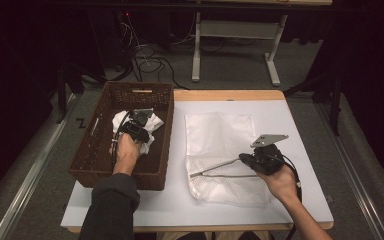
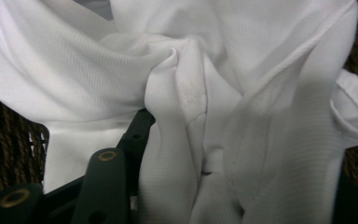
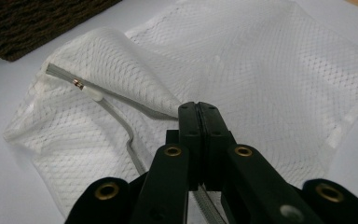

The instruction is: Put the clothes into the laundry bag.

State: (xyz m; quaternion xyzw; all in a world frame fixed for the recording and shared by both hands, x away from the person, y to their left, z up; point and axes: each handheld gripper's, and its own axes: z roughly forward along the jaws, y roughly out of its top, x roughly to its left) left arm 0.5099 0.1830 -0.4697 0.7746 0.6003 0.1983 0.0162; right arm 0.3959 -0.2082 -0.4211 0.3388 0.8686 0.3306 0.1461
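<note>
- We count one wicker basket (image 1: 92, 160) at the table's (image 1: 300, 125) left, holding one crumpled white garment (image 1: 155, 122).
- Our left hand-held gripper (image 1: 139, 120) is in it; the left gripper view shows cloth bunched between its half-spread jaws, though whether they pinch it we cannot tell.
- One mesh laundry bag (image 1: 220, 135) lies mid-table.
- Our right hand-held gripper (image 3: 199, 112), pressed together, pinches its edge; that view shows the zipper pull (image 3: 78, 83).

High view: above near table edge, facing forward-down. Left gripper view: very close on white cloth (image 2: 205, 93) in basket (image 1: 100, 165), far left. Right gripper view: close on mesh bag (image 3: 261, 70); both shared with high view.
</note>
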